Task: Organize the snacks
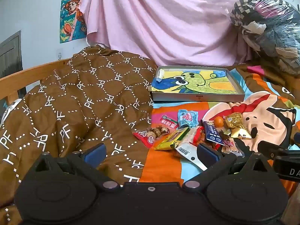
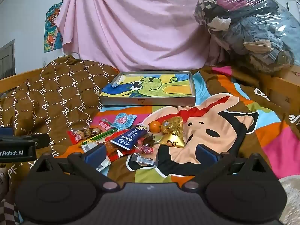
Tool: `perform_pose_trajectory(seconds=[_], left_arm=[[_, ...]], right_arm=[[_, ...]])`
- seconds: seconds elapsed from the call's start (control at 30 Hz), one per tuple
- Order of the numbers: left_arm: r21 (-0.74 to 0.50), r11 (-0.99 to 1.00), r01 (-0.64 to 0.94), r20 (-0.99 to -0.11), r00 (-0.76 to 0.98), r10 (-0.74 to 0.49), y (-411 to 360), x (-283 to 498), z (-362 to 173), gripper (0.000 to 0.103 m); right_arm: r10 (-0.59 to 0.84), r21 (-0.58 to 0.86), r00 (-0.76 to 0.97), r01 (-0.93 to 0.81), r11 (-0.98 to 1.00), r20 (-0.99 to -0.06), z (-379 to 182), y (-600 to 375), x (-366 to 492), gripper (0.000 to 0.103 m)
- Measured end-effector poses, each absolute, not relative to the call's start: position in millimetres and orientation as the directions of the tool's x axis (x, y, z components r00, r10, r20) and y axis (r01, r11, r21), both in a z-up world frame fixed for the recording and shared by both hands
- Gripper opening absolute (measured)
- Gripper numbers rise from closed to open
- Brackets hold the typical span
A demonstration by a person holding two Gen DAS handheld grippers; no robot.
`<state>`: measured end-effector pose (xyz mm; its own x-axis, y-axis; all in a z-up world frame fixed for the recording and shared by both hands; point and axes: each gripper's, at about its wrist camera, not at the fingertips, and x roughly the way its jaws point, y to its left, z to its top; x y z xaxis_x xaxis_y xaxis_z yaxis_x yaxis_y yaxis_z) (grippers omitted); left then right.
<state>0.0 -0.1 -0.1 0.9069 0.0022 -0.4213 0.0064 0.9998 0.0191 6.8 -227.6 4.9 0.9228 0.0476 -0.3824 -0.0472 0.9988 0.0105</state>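
A heap of several snack packets (image 1: 189, 133) (image 2: 131, 136) lies on a cartoon-print bedspread: a light blue pouch (image 1: 188, 117) (image 2: 123, 121), a dark blue packet (image 1: 213, 134) (image 2: 129, 137), gold wrappers (image 1: 235, 122) (image 2: 173, 126) and a small orange (image 1: 218, 121) (image 2: 155, 126). Behind them sits a shallow grey tray (image 1: 198, 97) (image 2: 146, 102) lined with a green cartoon drawing. My left gripper (image 1: 151, 154) stands open just short of the heap's near left edge. My right gripper (image 2: 151, 154) is open too, with the nearest packets between and under its fingers, untouched.
A brown quilt (image 1: 75, 97) (image 2: 46, 97) is bunched to the left of the snacks. A pink sheet (image 1: 159, 22) hangs behind. A clear bag of clothes (image 1: 268, 28) (image 2: 253, 28) sits at the back right. A wooden bed rail (image 1: 28, 75) (image 2: 277, 86) borders the bed.
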Motion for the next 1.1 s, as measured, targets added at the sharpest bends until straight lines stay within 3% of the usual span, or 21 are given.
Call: perform_pose_trajectory(seconds=[1.1], left_arm=[[0.013,1.0,-0.003,-0.425,0.905,0.008,2.1,0.3,-2.1,0.102]], right_arm=[[0.047,-0.009,0.917,-0.055,0.998,-0.396,4.5,-224.8,7.5,0.103]])
